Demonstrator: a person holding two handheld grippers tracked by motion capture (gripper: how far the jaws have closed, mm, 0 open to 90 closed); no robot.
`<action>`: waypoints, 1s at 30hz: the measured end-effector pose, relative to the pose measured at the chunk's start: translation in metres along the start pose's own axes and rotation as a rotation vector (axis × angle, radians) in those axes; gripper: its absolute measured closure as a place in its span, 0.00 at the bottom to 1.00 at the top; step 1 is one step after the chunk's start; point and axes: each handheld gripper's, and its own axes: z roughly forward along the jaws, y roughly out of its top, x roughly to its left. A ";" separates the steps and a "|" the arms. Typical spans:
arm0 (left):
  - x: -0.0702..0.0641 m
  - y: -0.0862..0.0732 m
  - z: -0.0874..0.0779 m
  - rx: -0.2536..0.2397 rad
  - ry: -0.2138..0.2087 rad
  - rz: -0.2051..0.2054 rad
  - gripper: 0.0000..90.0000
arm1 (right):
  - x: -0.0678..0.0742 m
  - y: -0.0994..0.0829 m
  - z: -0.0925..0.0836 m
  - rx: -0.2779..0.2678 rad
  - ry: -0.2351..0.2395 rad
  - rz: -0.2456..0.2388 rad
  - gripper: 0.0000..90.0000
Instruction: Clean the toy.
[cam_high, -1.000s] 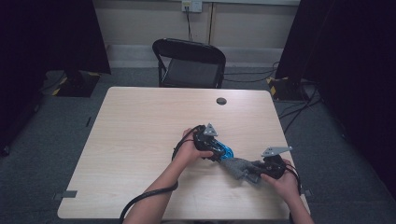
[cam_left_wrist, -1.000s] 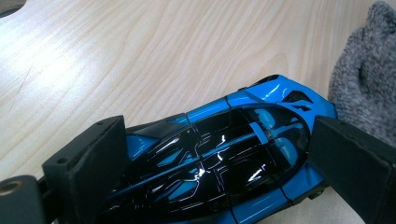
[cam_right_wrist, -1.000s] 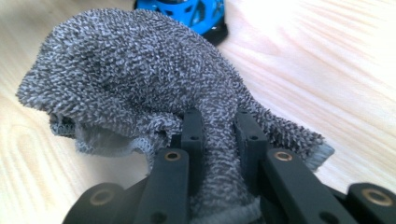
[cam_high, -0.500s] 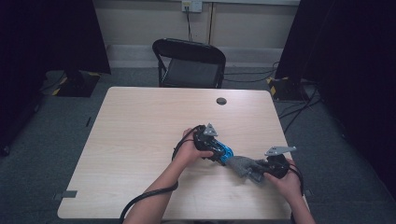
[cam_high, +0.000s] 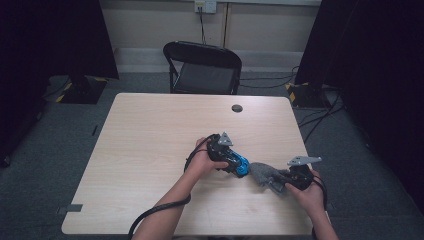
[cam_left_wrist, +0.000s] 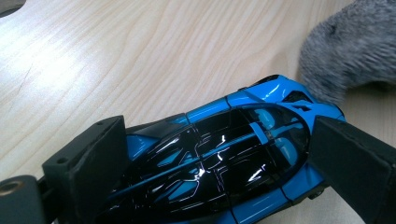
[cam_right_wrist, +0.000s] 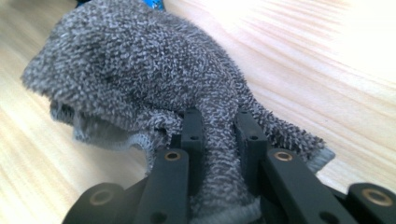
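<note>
Left gripper (cam_high: 239, 166) is clamping the blue toy car (cam_left_wrist: 233, 154) across its body, jaws pressing on either side of it, low over the table (cam_high: 150, 150). I'm holding the right gripper (cam_right_wrist: 219, 135) pinched on a fold of the grey cloth (cam_right_wrist: 140, 79), whose bunched end is lying on the table, touching the car's far end near the table's right front.

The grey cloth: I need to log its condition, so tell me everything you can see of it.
The grey cloth is a fuzzy, speckled knit, looking like terry, with a paler hemmed edge underneath. It lies bunched and folded on the wooden table, near its front right part. The right tool is shut on a gathered fold of it. Its far end lies right by the nose of the blue toy car.
</note>
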 end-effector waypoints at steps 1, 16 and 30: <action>0.000 0.000 0.000 0.002 -0.001 0.001 0.05 | 0.000 0.000 0.000 -0.001 0.000 0.001 0.85; 0.000 -0.001 0.000 -0.003 -0.001 0.000 0.05 | 0.001 0.001 0.002 -0.015 -0.048 0.009 0.85; 0.000 -0.001 0.000 -0.008 -0.001 0.000 0.05 | -0.001 0.002 -0.009 -0.067 -0.068 0.024 0.85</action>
